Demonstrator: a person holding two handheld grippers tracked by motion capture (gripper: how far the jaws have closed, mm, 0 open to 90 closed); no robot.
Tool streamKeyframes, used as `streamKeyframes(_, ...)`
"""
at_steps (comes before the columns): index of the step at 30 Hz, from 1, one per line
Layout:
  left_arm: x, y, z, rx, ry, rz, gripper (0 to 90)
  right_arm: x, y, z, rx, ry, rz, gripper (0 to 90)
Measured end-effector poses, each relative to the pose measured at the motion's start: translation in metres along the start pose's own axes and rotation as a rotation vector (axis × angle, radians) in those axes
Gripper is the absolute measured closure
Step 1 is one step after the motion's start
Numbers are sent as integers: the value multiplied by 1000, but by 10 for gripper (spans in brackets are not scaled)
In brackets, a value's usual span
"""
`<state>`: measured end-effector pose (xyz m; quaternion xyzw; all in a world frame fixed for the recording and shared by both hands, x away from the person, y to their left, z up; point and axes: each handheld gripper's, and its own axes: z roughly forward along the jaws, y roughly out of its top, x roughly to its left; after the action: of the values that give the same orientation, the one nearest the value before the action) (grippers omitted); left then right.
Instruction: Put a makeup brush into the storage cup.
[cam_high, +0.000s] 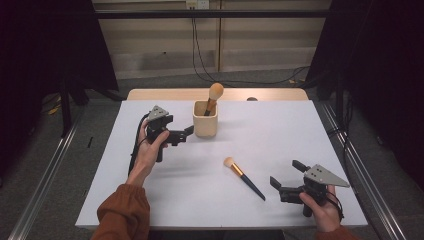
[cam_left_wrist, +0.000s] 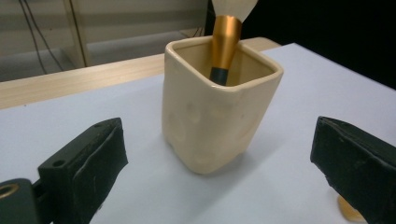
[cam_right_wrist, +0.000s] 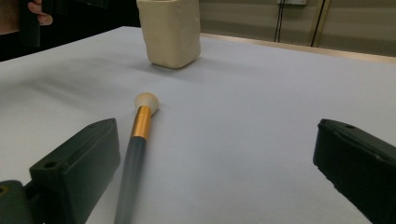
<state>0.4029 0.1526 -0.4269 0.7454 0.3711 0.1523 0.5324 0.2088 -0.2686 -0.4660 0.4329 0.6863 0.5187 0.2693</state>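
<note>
Currently my left claw is held just left of the cream ceramic cup, jaws spread wide and holding nothing. Through the left gripper view, the cup stands upright on the white counter between and beyond the two jaws, not touching either. One makeup brush stands in the cup, handle down, its gold ferrule leaning against the far inner wall and its bristle head above the rim.

My right claw is at the near right of the counter, jaws also wide and empty. A second makeup brush lies flat on the counter just left of this claw, bristle end pointing far-left toward the cup, dark handle end nearest the claw. From the right gripper view, that brush lies just beside the left-hand jaw; whether it touches cannot be told. The cup stands farther off, well apart from the lying brush.
</note>
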Motion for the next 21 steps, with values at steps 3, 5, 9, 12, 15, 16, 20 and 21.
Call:
streamKeyframes(3, -1, -1, -7, -15, 14, 32, 22, 0, 0, 0, -1, -2, 2, 4)
streamKeyframes(5, 0, -3, -12, -26, 24, 32, 19, 0, 0, 0, 0, -2, -1, 4)
streamKeyframes(9, -1, -8, -21, -21, 38, 64, 17, -1, 0, 0, 1, -4, 2, 4)
streamKeyframes(12, -1, -13, -28, -32, 47, 70, 17, -1, 0, 0, 1, -4, -1, 4)
streamKeyframes(15, -2, -17, -36, -9, 48, 64, 30, 0, 0, 0, 1, -4, 3, 4)
streamKeyframes(16, -1, -19, -39, -11, 30, 56, 19, 0, 0, 0, 0, -3, 0, 3)
streamKeyframes(20, -3, -25, -50, -48, 31, 59, 20, 0, 0, 0, -1, -2, 0, 4)
streamKeyframes(21, -5, -26, -52, -53, 51, 82, 25, 0, 0, 0, -2, -2, 1, 4)
